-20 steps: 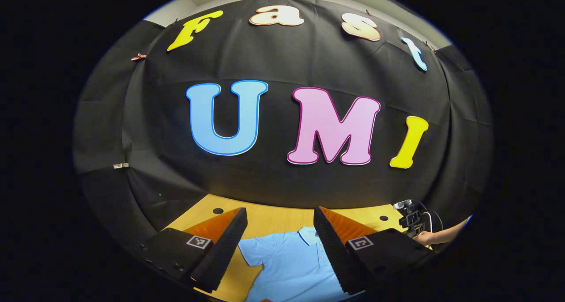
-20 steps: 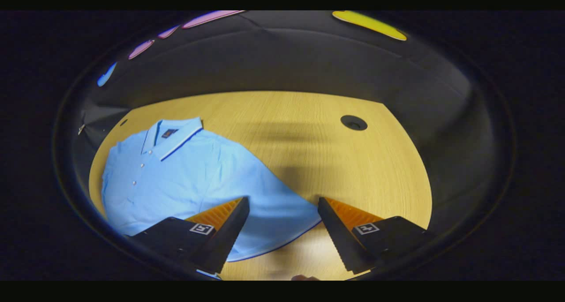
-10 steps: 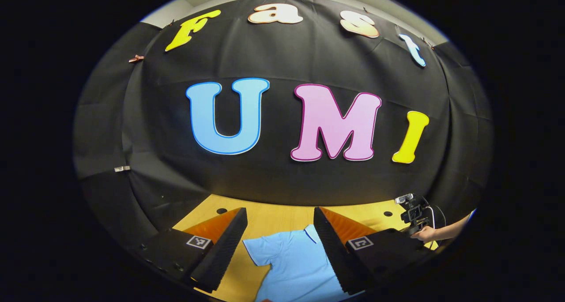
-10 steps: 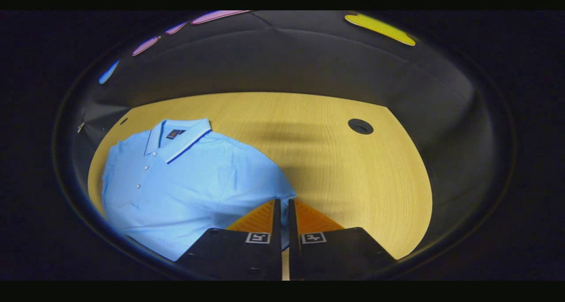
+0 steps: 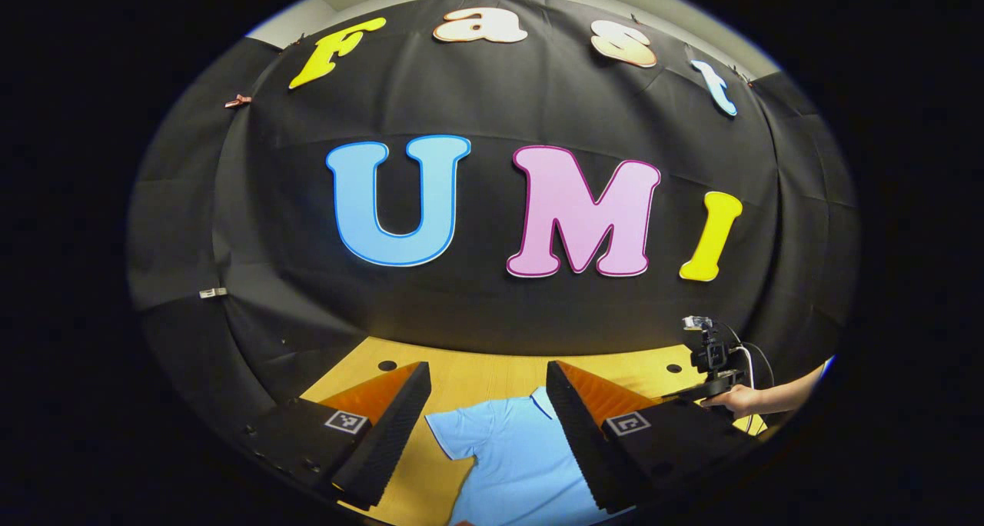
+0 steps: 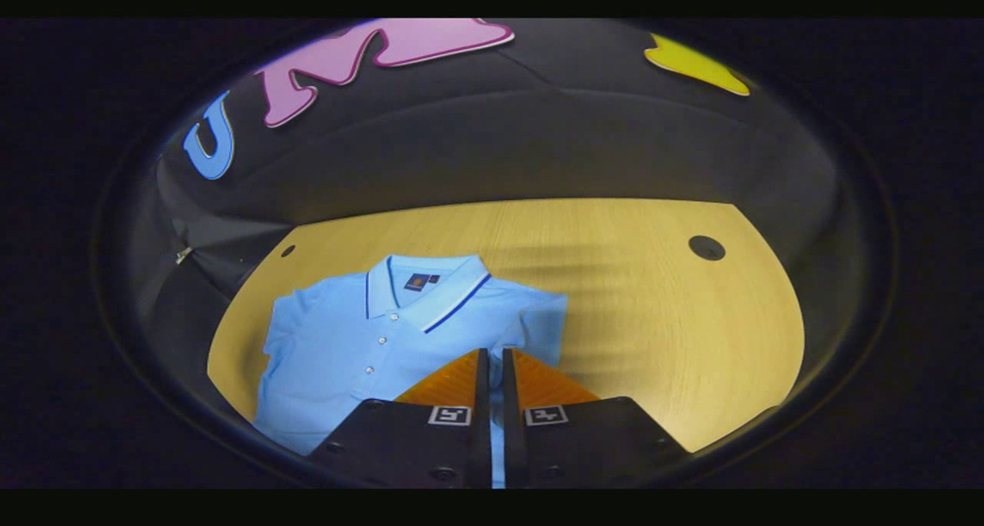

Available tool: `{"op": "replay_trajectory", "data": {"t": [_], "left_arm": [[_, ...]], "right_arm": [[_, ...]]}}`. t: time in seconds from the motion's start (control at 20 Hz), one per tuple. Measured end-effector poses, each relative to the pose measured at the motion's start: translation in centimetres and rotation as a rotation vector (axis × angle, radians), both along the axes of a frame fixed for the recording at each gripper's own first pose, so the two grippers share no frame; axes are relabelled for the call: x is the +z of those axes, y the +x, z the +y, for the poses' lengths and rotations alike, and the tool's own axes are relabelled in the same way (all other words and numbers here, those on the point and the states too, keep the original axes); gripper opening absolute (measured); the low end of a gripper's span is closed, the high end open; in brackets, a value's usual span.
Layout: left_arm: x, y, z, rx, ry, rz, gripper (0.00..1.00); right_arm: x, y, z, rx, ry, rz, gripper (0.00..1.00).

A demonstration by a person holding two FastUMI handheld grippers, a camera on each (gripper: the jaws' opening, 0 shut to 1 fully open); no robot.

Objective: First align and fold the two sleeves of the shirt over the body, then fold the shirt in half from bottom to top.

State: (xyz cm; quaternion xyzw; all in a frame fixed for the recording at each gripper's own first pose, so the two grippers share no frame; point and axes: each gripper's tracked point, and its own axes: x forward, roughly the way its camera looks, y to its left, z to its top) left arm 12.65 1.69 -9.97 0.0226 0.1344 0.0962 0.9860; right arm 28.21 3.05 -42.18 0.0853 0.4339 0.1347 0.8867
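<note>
Light-blue cloth is showing in the slit between the right gripper point(image 6: 490, 357)'s nearly closed fingers, hiding whether they pinch the shirt point(image 6: 361, 349) lying beyond on the wooden table point(image 6: 653, 318), while the left gripper point(image 5: 488, 391) is hovering wide open above the partly cut-off collar end.

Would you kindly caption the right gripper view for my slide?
Right gripper shut on the sleeve of a light blue polo shirt on a wooden table.
</note>
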Motion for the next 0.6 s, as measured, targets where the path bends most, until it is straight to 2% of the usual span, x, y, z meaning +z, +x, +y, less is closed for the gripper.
{"op": "replay_trajectory", "data": {"t": [0.1,0.15,0.2,0.25,0.3,0.35,0.4,0.5,0.55,0.6], "left_arm": [[-0.5,-0.1,0.4,0.007,-0.027,0.016,0.96],[-0.7,-0.1,0.5,0.008,-0.037,0.017,0.97],[-0.8,0.0,0.7,0.009,-0.042,0.021,0.96],[-1.3,0.1,0.9,0.007,-0.044,0.027,0.96],[-1.8,0.3,1.2,0.004,-0.042,0.038,0.96],[-2.5,0.5,1.6,0.003,-0.043,0.052,0.96],[-3.1,0.8,2.0,0.007,-0.054,0.07,0.97],[-3.9,1.4,2.2,0.002,-0.109,0.084,0.97],[-4.0,2.0,2.2,-0.01,-0.128,0.083,0.97],[-4.3,2.8,2.6,-0.011,-0.133,0.088,0.97]], "right_arm": [[-1.3,0.0,1.0,0.016,-0.008,0.014,0.11],[-1.4,-0.1,1.6,0.021,0.007,0.021,0.05],[-1.0,-0.3,2.6,0.033,0.047,0.025,0.05],[-0.8,-0.7,4.3,0.059,0.11,0.03,0.17],[-0.2,-1.0,5.0,0.074,0.127,0.03,0.41],[0.1,-1.4,5.5,0.102,0.136,0.016,0.44],[0.5,-1.5,5.8,0.121,0.131,0.003,0.38],[2.0,-2.0,6.4,0.153,0.153,-0.022,0.75],[2.6,-2.0,6.2,0.151,0.159,-0.033,0.76],[3.4,-1.9,5.9,0.142,0.164,-0.044,0.9]]}}
